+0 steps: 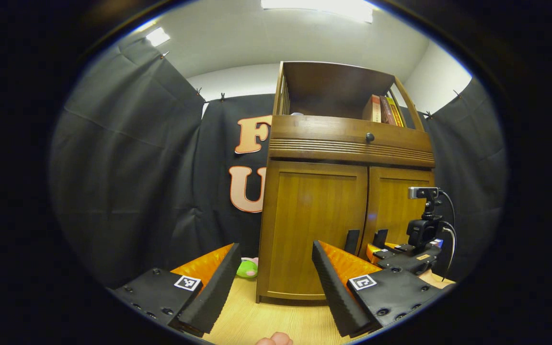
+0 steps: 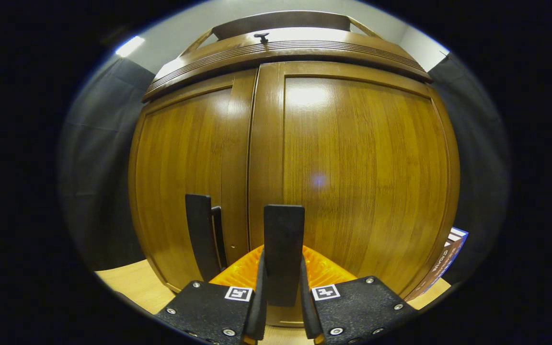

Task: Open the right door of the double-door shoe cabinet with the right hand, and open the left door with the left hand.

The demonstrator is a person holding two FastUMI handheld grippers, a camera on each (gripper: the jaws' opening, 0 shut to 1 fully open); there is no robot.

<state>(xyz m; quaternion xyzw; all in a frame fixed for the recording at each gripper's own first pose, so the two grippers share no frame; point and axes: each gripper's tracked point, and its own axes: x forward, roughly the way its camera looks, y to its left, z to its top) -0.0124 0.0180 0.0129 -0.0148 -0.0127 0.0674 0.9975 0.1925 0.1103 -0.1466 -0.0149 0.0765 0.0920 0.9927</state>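
Observation:
The wooden shoe cabinet [image 1: 348, 148] stands ahead with both doors flat and closed. In the right gripper view the left door [image 2: 185, 158] and the right door [image 2: 362, 167] meet at a seam, each with a dark upright handle. My right gripper [image 2: 281, 287] is shut on the right door's handle [image 2: 283, 230]; the left door's handle [image 2: 198, 230] stands free beside it. In the left gripper view my left gripper [image 1: 276, 249] hangs open, well back from the left door [image 1: 314, 225], with the right gripper [image 1: 382, 251] at the handles.
A drawer front with a round knob [image 1: 370, 137] runs above the doors, and books [image 1: 384, 110] lean on the open shelf on top. A green plush toy [image 1: 247, 268] lies on the wooden floor [image 1: 276, 321] left of the cabinet. A box [image 2: 448, 258] leans at the cabinet's right side.

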